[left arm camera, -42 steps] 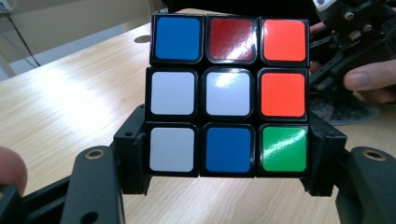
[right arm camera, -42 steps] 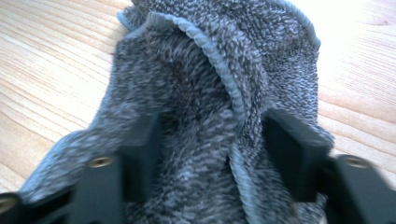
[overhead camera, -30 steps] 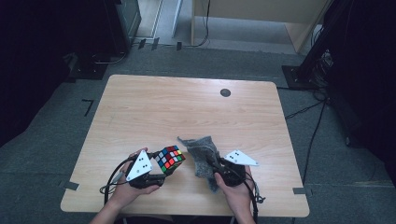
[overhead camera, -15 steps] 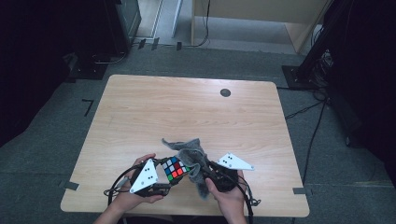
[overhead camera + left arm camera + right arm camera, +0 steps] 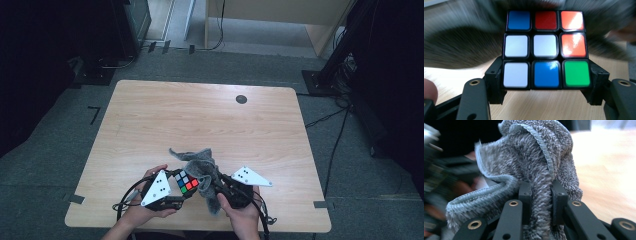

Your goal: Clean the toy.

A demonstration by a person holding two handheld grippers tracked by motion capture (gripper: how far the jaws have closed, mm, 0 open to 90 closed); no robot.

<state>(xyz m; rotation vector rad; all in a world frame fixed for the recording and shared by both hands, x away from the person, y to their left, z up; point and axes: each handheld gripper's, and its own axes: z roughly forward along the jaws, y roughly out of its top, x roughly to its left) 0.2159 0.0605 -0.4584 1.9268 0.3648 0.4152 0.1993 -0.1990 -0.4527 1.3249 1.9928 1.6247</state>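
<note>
Pale wood tabletop (image 5: 150, 125) lies bare ahead of me except for one dark round spot (image 5: 241, 99) far off. Since a second ago I've drawn both hands together near the front edge: my left gripper (image 5: 181, 189) clamps the puzzle cube (image 5: 545, 49), and my right gripper (image 5: 216, 186) is pinched tight on the grey cloth (image 5: 536, 162), now draped against the cube, so wiping looks underway. Loose folds hide part of the cube.

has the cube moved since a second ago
Yes. In the high view the puzzle cube, held in the left claw, has shifted slightly toward the table's near edge, farther from the round grommet.
</note>
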